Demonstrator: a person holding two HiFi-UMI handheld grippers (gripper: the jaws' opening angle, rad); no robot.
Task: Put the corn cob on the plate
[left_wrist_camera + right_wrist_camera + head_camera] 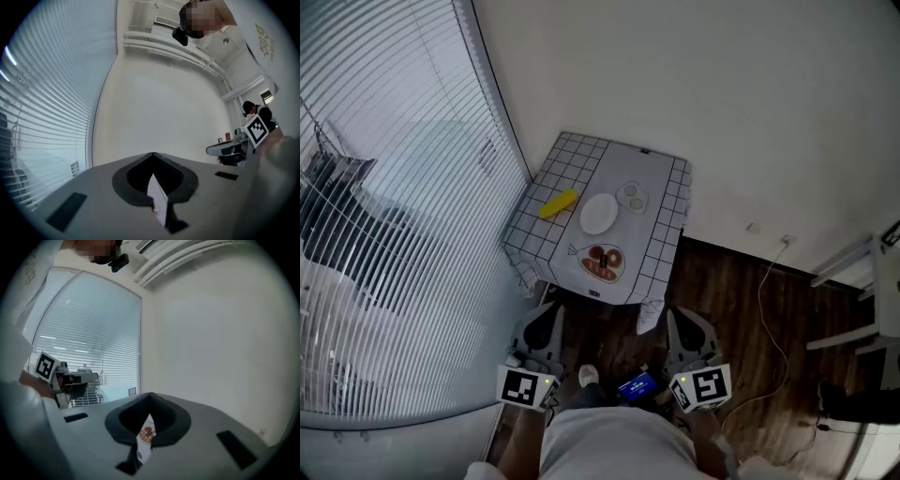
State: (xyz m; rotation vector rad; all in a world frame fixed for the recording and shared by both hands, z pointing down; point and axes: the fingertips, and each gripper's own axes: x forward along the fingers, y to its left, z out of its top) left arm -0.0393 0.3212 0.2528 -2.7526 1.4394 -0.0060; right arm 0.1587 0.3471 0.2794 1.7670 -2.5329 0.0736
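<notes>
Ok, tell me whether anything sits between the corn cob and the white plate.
Nothing visible does. The corn cob lies on the checked cloth just left of the white plate in the head view, only bare cloth between them. The small dish stands on the plate's other side.

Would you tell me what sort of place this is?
Probably a corner of an indoor room, home or office: a small table under a white checked cloth, slatted window blinds and dark wooden flooring.

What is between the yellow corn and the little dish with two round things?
The white plate lies between the corn cob and the small dish; the head view shows it.
</notes>
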